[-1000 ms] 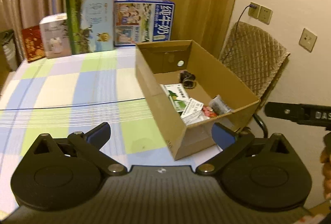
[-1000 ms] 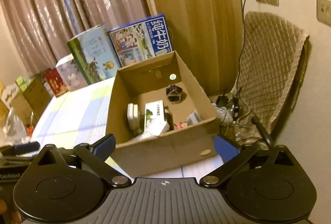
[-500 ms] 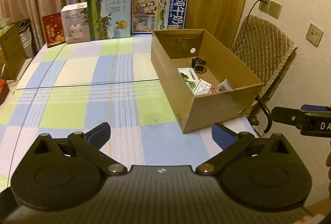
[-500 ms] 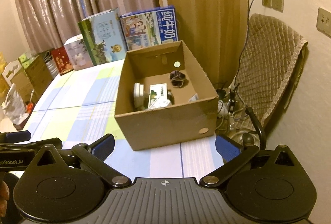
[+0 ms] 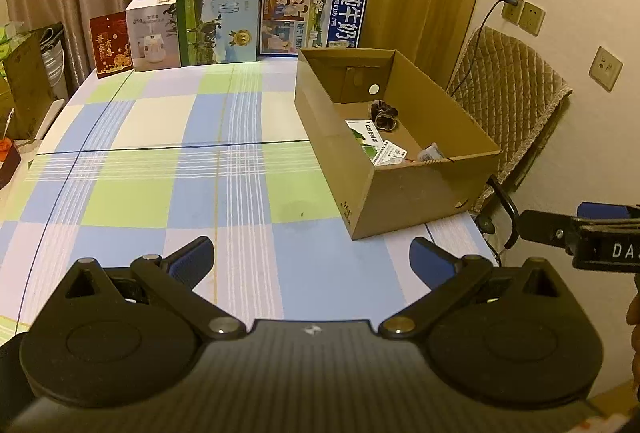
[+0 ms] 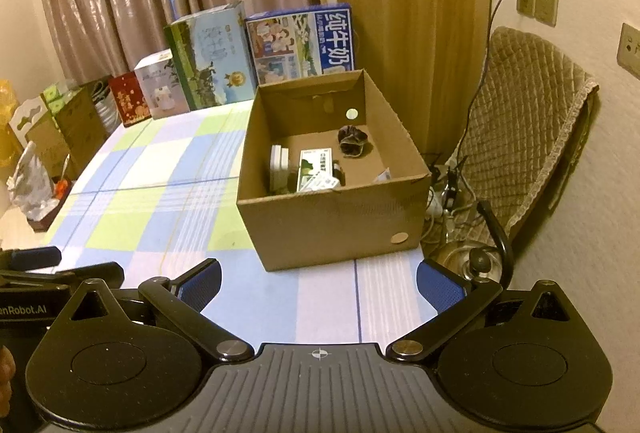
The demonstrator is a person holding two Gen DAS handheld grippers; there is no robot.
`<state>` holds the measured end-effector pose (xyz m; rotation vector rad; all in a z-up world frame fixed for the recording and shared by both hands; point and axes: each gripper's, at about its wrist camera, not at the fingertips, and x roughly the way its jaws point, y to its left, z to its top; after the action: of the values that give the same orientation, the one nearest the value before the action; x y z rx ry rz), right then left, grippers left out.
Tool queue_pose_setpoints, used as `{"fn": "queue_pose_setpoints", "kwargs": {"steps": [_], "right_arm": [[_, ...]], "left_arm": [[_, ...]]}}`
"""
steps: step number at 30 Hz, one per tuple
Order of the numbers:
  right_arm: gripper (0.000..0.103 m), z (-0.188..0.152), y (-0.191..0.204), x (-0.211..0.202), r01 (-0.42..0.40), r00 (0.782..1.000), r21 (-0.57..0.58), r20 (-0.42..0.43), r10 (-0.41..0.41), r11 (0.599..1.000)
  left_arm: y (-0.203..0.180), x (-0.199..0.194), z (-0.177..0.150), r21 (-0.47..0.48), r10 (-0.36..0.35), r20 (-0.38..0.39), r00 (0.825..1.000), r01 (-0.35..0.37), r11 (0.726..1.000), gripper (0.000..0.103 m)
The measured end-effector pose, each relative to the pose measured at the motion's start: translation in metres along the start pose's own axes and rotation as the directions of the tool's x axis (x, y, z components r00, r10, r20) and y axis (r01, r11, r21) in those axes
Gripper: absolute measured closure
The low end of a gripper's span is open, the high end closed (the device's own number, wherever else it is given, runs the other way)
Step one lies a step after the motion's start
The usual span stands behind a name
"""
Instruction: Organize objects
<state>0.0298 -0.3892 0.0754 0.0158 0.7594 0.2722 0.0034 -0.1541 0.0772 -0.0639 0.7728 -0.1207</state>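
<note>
Hovering near cardboard box (image 6: 336, 221): both claws spread, empty.

We hold our left gripper (image 5: 311, 259) and right gripper (image 6: 319, 281) side by side, level, fingers (image 5: 192, 260) spread wide on both, nothing between them, pointing forward.

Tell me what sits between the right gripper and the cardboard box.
Nothing: in the right wrist view only bare checked tablecloth lies between the open right gripper and the cardboard box.
</note>
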Motion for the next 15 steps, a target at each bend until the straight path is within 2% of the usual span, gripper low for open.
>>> {"fn": "queue_pose_setpoints", "kwargs": {"steps": [15], "right_arm": [[0.002, -0.0062, 0.0051, 0.0019, 0.003, 1.0, -0.022, -0.015, -0.003, 1.0]], "left_arm": [[0.0028, 0.0007, -0.0036, -0.014, 0.007, -0.006, 1.0, -0.007, 1.0, 0.001]]}}
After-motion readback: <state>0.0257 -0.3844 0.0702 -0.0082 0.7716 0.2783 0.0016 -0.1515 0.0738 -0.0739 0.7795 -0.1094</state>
